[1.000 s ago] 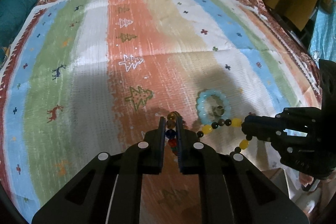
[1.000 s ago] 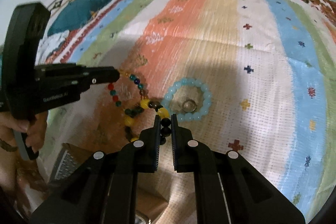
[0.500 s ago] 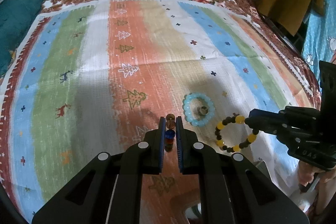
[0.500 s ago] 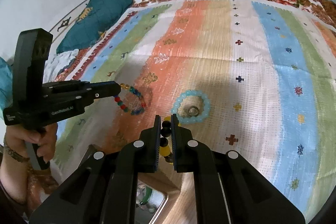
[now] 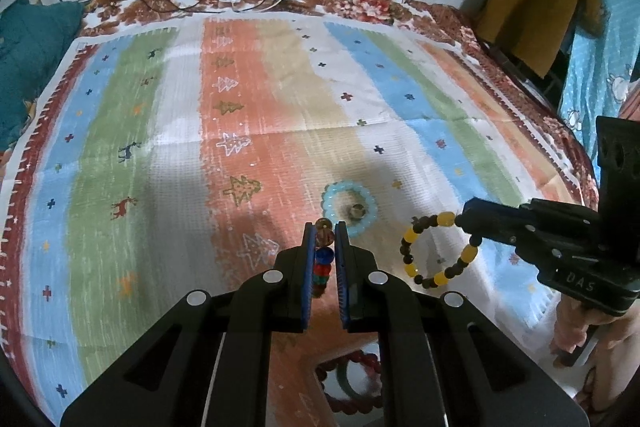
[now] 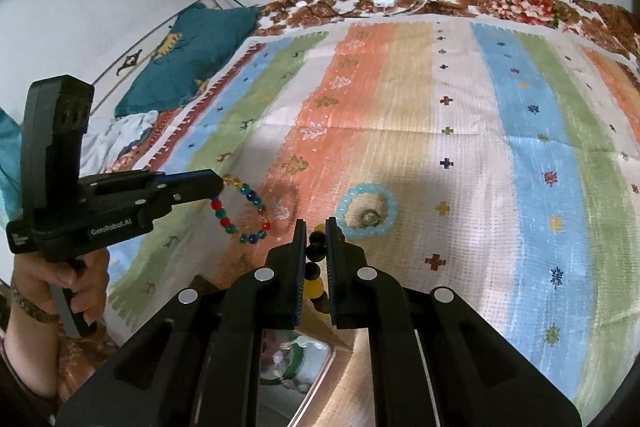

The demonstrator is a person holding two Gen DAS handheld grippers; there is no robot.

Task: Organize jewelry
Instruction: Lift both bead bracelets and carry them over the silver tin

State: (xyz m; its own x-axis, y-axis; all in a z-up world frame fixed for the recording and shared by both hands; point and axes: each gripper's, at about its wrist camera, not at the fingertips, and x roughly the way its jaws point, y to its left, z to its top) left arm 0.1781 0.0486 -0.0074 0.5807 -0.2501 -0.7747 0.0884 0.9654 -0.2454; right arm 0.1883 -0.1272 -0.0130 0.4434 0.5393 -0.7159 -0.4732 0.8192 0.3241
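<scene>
Above the striped blanket (image 5: 168,155), left tool (image 5: 324,239) clamps multicolored bracelet (image 6: 240,211), right tool (image 6: 316,239) clamps yellow-black bracelet (image 5: 436,251).

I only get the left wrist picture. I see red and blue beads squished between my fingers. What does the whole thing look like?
Observer: From the right wrist view, it is a full loop, the multicolored bracelet, with red, green, blue and amber beads, hanging from the left gripper above the blanket.
Operator: Who holds my gripper?
Observer: A bare hand with a band on its wrist grips the handle.
Operator: Is there a box for the bracelets?
Observer: A tray with pale and green pieces inside sits below the right gripper, which pinches the yellow and black bracelet.
</scene>
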